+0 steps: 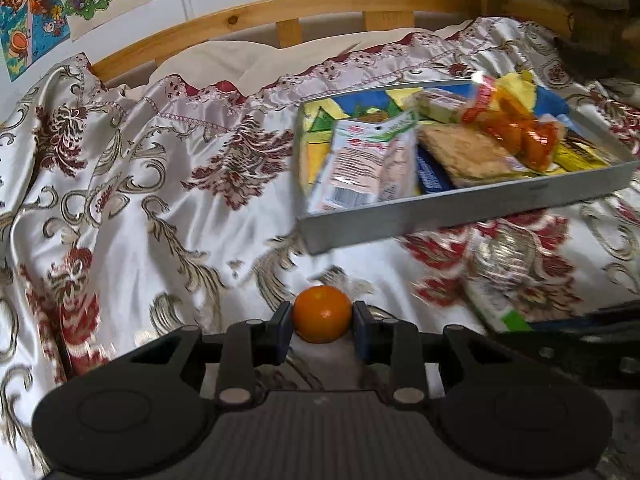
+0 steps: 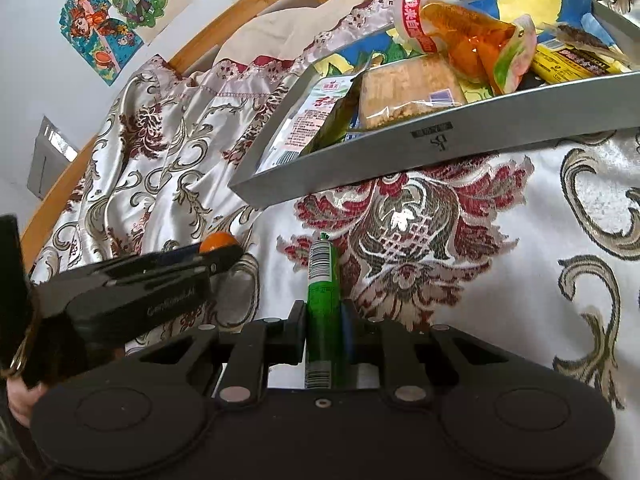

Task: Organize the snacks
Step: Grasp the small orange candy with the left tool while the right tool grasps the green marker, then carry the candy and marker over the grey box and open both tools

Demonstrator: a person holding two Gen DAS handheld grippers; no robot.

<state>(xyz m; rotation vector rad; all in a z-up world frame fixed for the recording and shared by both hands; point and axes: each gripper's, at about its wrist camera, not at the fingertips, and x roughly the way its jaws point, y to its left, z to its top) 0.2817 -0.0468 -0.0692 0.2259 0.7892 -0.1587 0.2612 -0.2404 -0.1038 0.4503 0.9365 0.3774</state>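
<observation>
Low at frame centre, your left gripper (image 1: 322,322) clamps the orange (image 1: 322,313) — your right gripper (image 2: 323,330) pinches the green packet (image 2: 323,300) likewise.

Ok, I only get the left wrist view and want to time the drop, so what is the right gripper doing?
Observer: The right gripper is shut on a green stick pack, barcode side up.
Operator: Is that pack clear of the tray?
Observer: Yes, it ends short of the tray; bedspread shows between them.
Operator: Can the right view see my orange?
Observer: Only its top: the orange shows above the left gripper, which is side-on at that view's left.
</observation>
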